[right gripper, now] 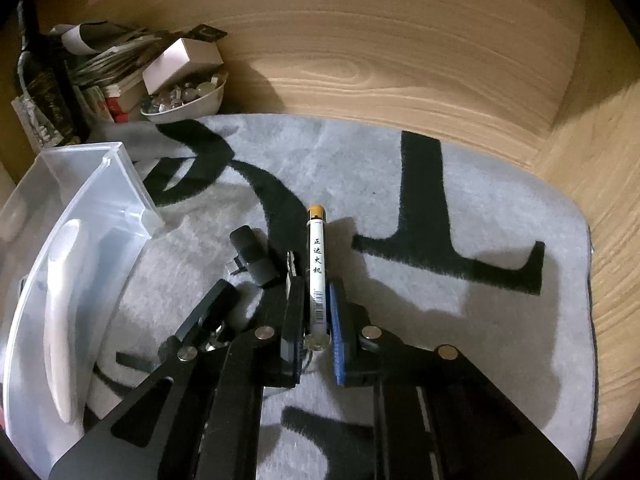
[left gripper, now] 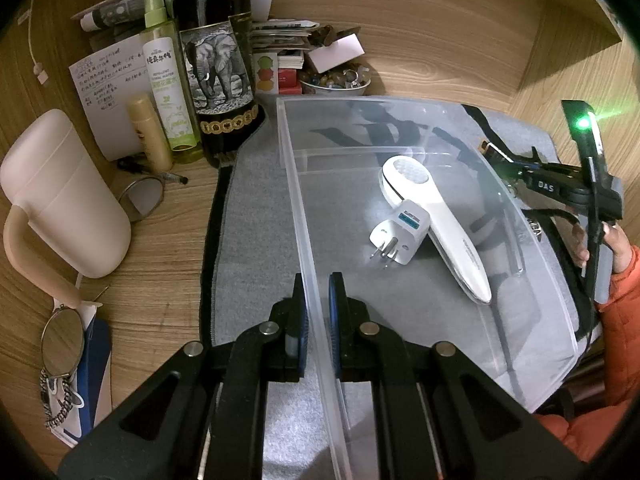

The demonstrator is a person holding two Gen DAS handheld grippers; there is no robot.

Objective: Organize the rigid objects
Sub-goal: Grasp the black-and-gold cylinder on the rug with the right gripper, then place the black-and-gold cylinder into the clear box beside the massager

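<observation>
The clear plastic bin is pinched at its near-left wall by the left tongs, clamped down tight with the thin wall caught between the blue pads. The bin is parked on a grey mat with big black lettering, spread over a wood-grain surface.

Two things are already lying inside the bin: a white handheld device with a round dimpled head, laid diagonally, and a white plug adapter touching its side, prongs pointed toward the camera.

Over on the right, the right tongs are closed on a slim white lighter with black Chinese characters printed down it, a barcode and an orange-yellow cap at the far end. It's gripped at its lower half and is pointing away along the fingers, above the mat just beside the bin's outer wall. A small black gadget is lying on the mat just left of the lighter, with something metal, maybe a key, poking out beside it; hard to tell.

Clutter is piled at the back left: a dark bottle with an elephant label, a green spray bottle, a cream-coloured jug, handwritten notes and a bowl of small shiny bits. An orange sleeve is seen at the right edge.
</observation>
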